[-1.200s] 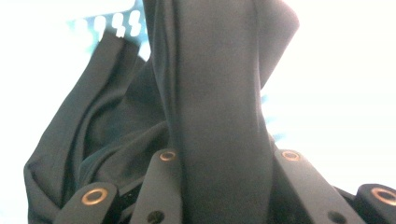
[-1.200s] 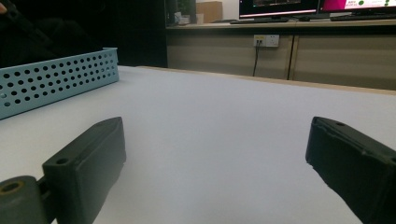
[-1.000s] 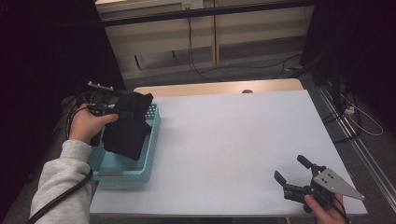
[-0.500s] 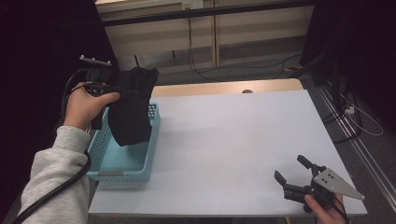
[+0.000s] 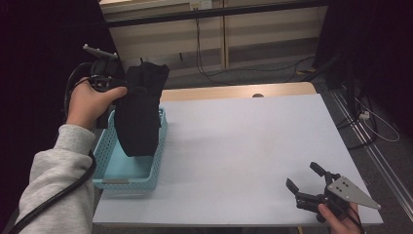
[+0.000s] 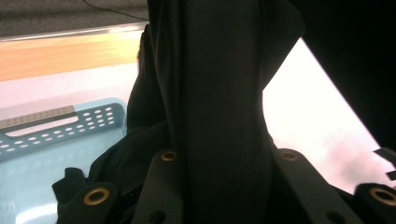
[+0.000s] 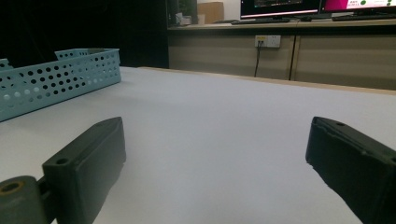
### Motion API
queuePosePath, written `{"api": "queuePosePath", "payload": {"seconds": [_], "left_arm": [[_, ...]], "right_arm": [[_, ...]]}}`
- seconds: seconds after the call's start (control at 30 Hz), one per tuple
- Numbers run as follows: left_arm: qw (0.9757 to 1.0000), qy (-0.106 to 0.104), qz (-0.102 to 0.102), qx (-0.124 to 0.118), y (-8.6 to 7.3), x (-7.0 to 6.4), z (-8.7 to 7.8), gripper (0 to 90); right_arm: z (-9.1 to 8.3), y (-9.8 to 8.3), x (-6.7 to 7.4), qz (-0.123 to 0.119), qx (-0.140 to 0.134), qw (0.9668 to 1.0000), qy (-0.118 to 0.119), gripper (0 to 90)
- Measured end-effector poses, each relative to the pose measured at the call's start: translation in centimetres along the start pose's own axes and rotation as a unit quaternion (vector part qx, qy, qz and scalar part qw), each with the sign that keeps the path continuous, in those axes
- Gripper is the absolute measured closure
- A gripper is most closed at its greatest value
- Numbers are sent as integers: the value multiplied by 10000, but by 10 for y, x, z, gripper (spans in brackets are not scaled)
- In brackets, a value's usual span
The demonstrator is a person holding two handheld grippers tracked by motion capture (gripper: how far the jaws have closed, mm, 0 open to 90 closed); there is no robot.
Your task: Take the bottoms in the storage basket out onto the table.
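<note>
One dark garment point(image 5: 139, 114) is hanging from the left hand-held gripper point(image 5: 127, 87), pinched near its top so that the bunched upper end is sticking up above the jaws while the long body is draping down, its lower end dangling inside the blue basket point(image 5: 119, 184) at the worktop's point(image 5: 243, 146) left edge. In the left gripper view the black cloth point(image 6: 217, 116) is running straight up between the two jaws, which are clamping on it, with more folds spilling to one side over the basket's perforated wall point(image 6: 56, 121). To do this step well, the person's left hand point(image 5: 87, 102) probably needs to be lifting until the hem is clearing the basket rim entirely, since a trailing fold could be catching the wall and dragging or tipping the light basket. Carrying the cloth sideways over the open middle of the worktop only after it is hanging free seems the safer order. The grip looks narrow, so slow, steady movement is likely helping keep the fabric from slipping out. The right hand-held gripper point(image 5: 306, 187) is waiting low near the worktop's near right corner, its jaws standing apart with nothing between them, well placed for taking a second corner of the cloth.
</note>
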State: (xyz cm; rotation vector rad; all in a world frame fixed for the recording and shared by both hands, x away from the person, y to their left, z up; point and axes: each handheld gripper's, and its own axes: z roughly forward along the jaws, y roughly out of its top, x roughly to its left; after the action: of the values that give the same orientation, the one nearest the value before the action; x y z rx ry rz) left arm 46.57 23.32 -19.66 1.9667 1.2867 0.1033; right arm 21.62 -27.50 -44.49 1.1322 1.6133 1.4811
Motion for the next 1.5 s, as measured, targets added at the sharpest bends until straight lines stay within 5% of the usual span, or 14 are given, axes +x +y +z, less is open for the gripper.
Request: {"api": "queuePosePath", "payload": {"seconds": [0.13, 0.27, 0.4, 0.7, 0.83, 1.07, 1.17, 1.3, 1.33, 1.37, 1.5], "left_arm": [[9998, 132, -92, 105, -8, 13, 8, 748], [9988, 195, -406, 184, -23, 38, 14, 747], [9981, 289, -380, 379, -32, 51, 16, 746], [9921, 531, -879, 724, -88, 102, 48, 742], [9930, 461, -733, 804, -109, 113, 68, 733], [9926, 459, -759, 825, -131, 121, 95, 709], [9943, 525, -516, 765, -135, 123, 102, 670], [9950, 775, -267, 572, -138, 123, 109, 390], [9944, 815, -122, 665, -139, 125, 110, 333], [9913, 1081, 35, 744, -141, 125, 114, 276], [9891, 1093, -124, 978, -148, 130, 122, 133]], "right_arm": [[-1, 0, 0, -31, 9, 10000, 10, 46], [-1, 0, 0, -11, 18, 10000, 7, 46], [0, 0, 0, -8, 4, 10000, 4, 46], [1, 0, 1, -17, 16, 10000, 42, 46], [1, 0, 2, -11, 34, 10000, 41, 46], [2, 0, 2, -30, 38, 10000, 61, 46], [2, 0, 2, -6, 53, 10000, 60, 46], [0, 0, 1, -3, 15, 10000, 54, 46], [0, 0, 1, -17, 25, 10000, 58, 46], [0, 0, 1, -12, 28, 10000, 63, 46], [0, 0, 1, -24, 23, 10000, 74, 46]]}}
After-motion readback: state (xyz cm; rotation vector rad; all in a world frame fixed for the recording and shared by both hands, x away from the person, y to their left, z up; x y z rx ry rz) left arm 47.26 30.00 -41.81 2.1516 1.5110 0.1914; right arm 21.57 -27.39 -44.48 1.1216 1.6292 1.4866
